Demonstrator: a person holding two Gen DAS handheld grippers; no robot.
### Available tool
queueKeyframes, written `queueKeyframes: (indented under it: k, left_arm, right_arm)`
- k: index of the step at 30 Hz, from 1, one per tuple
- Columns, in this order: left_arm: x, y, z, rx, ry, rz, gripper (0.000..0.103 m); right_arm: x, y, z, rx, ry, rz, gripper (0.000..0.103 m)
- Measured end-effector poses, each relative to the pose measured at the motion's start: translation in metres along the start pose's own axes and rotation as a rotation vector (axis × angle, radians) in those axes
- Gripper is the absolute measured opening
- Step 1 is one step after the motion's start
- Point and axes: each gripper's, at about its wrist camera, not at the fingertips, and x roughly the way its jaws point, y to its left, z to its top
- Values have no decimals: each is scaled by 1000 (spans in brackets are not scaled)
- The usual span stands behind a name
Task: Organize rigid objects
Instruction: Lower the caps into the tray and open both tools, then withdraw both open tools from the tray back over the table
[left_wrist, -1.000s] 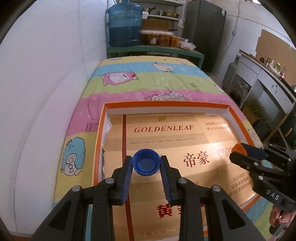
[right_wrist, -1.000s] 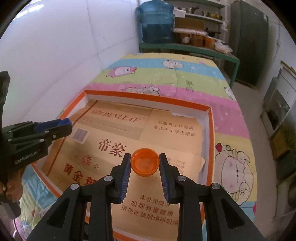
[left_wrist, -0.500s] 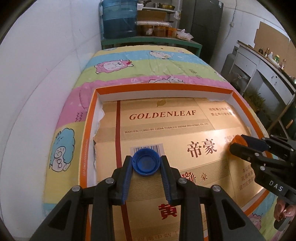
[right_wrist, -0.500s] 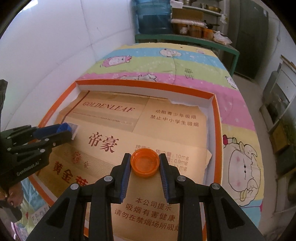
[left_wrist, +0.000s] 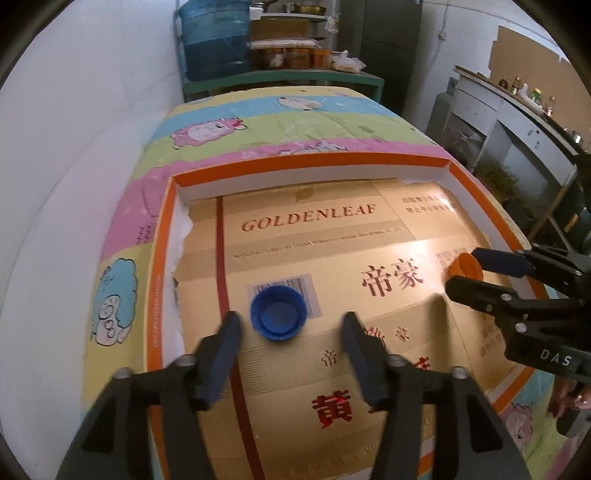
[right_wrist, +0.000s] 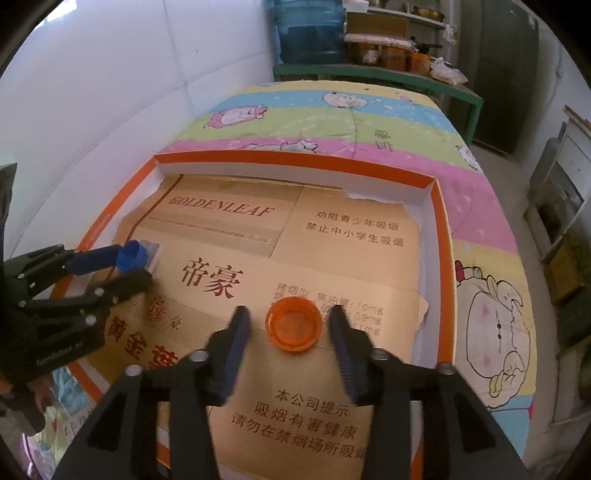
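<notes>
Orange-rimmed tray, blue cap, orange cap lying inside

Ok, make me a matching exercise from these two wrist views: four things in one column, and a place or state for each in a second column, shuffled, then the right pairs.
Things
1. round blue plastic bottle cap
2. round orange plastic bottle cap
3. orange-rimmed shallow box tray
4. large blue water jug

Places or states
A. on the striped cartoon blanket
B. between the opening left gripper jaws, on a barcode
C. on the green shelf at the far end
D. between the opening right gripper jaws

Pairs: 1-B, 2-D, 3-A, 4-C
</notes>
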Motion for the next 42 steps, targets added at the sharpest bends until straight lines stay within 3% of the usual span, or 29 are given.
queueKeyframes:
  k: [5,9,24,36,42]
  left_arm:
    - [-1,5,-4,-20,-19,17,70]
    - [-8,10,-6,-56,-51,-11,70]
    - [-71,2,-26,-76,-186,-65,70]
    - [-139,-19,-59,-76,-354,-53,70]
    - [-170,-33,-91,-69,-400,-43,70]
  right_arm:
    - [-4,1,-3,3,-3,-18,53]
    - [-12,-2,-9,31,-22,-11,53]
    - [-45,3,-30,82,-53,2,53]
    - [-102,27,-57,119,-158,33,53]
    - [-141,55,-85,114,-231,-7,53]
